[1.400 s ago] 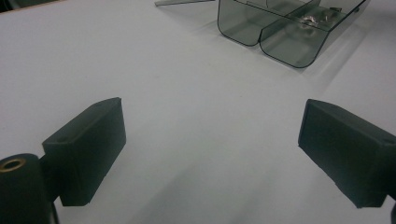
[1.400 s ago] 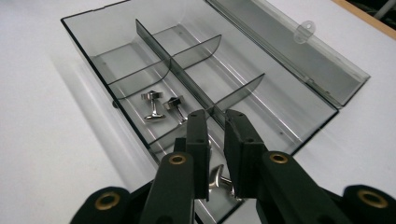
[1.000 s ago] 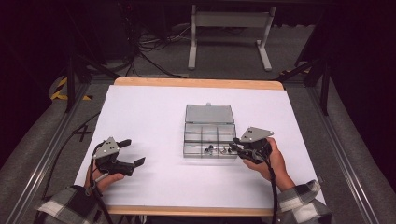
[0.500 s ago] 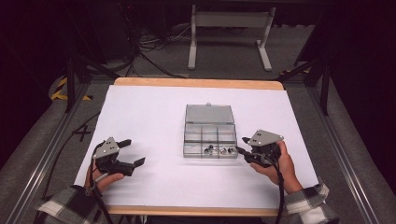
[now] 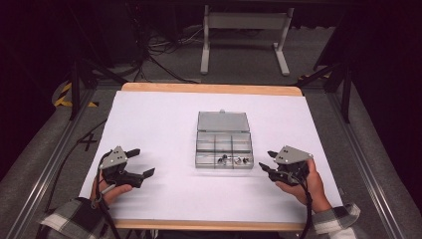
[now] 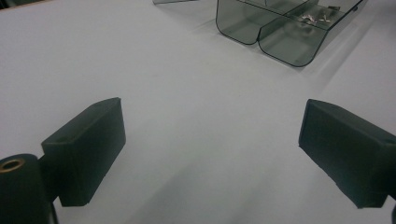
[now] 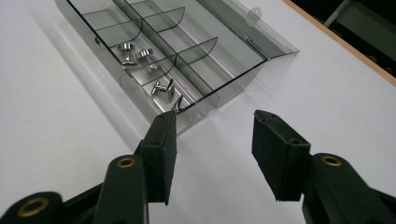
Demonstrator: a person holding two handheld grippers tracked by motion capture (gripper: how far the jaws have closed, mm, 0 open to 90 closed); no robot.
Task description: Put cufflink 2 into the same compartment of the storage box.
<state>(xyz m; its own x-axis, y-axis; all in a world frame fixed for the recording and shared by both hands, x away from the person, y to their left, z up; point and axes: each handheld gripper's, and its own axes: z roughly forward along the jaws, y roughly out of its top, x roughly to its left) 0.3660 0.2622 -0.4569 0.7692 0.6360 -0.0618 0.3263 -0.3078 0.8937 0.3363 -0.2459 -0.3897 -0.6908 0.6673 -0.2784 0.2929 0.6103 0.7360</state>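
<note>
Two grippers — left gripper (image 5: 133, 167), right gripper (image 5: 267, 162) — one compartment box (image 5: 223, 139)

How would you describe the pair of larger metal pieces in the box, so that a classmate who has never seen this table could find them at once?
Start at the clear plastic box lying open in the middle of the white table. Look along its front row of compartments, nearest the person. The two flat-headed studs sit one compartment beyond the small screws, and their broad round heads set them apart.
</note>
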